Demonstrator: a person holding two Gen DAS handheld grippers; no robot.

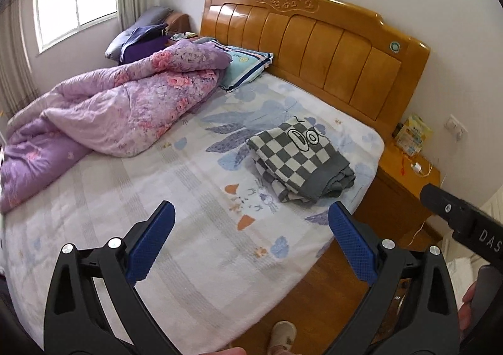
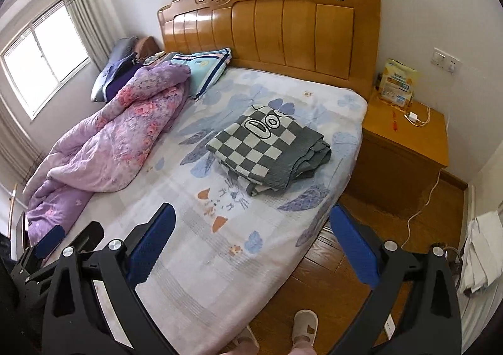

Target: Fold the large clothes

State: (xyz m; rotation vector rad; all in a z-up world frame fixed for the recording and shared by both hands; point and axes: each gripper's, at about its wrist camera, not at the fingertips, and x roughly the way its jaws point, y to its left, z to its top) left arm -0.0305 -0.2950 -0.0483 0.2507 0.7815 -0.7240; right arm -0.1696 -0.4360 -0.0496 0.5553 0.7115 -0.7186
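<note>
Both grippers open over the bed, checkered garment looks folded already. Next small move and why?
Probably nothing more than holding both back. The checkered garment lies as a compact stack on the bed, and the left gripper and right gripper are open, empty and well short of it. If anything, square the loose edges near the nightstand.

Both grippers, left point(image 1: 251, 240) and right point(image 2: 253, 242), have black frames, silver screws and blue textured pads point(image 1: 154, 240). White letters "DAS" mark one body. Pale slippers point(image 2: 303, 325) cover the feet.

The right gripper point(image 1: 465, 223) body reads "DAS"; the checkered garment point(image 2: 267, 147) shows "Do".
</note>
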